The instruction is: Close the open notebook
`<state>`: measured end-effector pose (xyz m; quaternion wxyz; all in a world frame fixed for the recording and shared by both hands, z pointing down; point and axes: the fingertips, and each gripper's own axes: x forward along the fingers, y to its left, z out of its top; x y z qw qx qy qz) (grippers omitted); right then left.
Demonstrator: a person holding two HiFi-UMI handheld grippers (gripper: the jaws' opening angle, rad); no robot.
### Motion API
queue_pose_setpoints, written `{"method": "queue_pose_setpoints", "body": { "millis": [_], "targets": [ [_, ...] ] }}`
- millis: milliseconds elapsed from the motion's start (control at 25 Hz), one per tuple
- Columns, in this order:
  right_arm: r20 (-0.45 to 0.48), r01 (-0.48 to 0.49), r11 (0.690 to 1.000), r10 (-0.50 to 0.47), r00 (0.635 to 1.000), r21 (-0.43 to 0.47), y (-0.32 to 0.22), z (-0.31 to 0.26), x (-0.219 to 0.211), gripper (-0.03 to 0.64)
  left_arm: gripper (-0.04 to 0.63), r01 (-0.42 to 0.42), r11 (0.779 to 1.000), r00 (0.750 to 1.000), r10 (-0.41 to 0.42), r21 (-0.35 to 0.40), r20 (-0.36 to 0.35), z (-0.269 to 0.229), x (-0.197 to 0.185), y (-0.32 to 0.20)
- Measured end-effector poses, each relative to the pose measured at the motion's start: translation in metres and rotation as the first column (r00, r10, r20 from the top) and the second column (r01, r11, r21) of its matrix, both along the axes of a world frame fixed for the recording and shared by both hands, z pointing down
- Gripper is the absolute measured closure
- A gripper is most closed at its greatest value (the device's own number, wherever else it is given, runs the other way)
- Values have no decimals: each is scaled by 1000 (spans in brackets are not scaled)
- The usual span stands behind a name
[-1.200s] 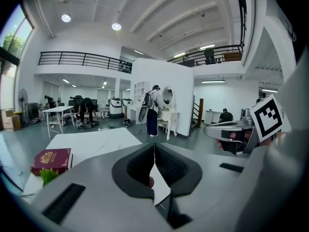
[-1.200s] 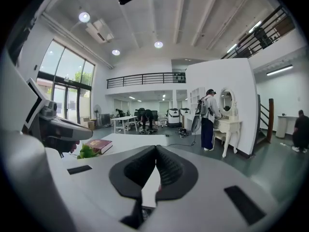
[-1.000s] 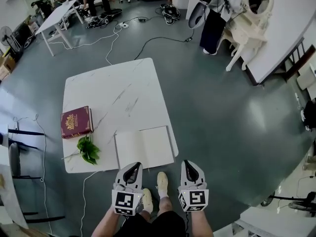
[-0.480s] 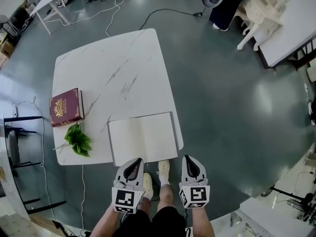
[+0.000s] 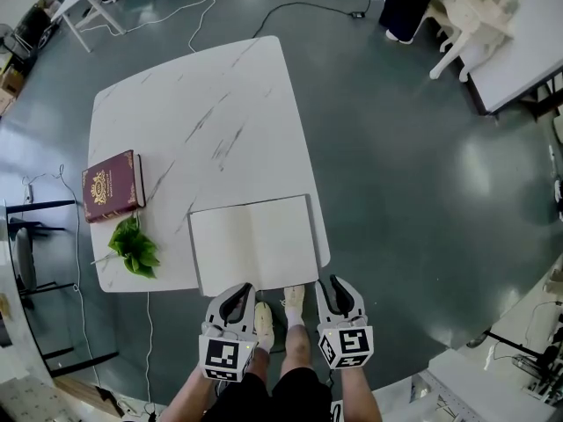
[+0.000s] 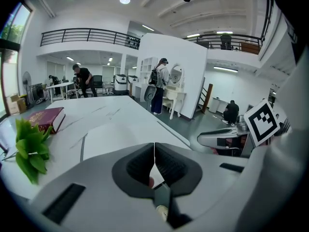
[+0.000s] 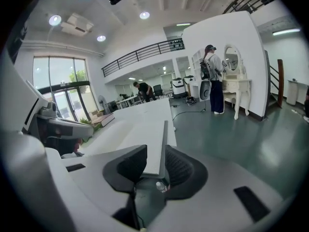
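The open notebook [image 5: 253,243] is lying flat at the near edge of the white table [image 5: 193,121]. Both grippers are pointing toward it, angling downward. The left gripper [image 5: 236,292] is clenched shut and empty. The right gripper [image 5: 333,286] has just been opening, gripping nothing, with the notebook's right edge just ahead of its gap.

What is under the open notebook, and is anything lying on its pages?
The notebook lies flat on the white marble table, near its front edge. Its pages are bare. The tabletop beneath is covered, so anything slipped under it cannot be seen.
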<state>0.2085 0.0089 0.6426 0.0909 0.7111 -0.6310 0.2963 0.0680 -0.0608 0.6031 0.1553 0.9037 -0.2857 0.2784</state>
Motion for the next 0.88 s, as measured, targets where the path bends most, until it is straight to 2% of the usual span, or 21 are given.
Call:
{"method": "queue_pose_setpoints", "body": {
  "millis": [80, 240, 360, 880],
  "targets": [
    [26, -1, 1000, 2, 1000, -9, -1, 4, 0, 477, 571, 4, 1000, 1000, -4, -5, 6, 0, 0, 1],
    [121, 12, 999, -7, 993, -40, -4, 22, -1, 393, 571, 12, 1000, 1000, -12, -8, 17, 4, 0, 0],
    [195, 28, 998, -17, 981, -58, -6, 34, -3, 363, 571, 25, 1000, 999, -24, -13, 22, 7, -1, -2],
    [281, 75, 992, -44, 959, -100, -7, 56, -8, 368, 571, 60, 998, 998, -59, -34, 35, 21, 1, -1]
  ]
}}
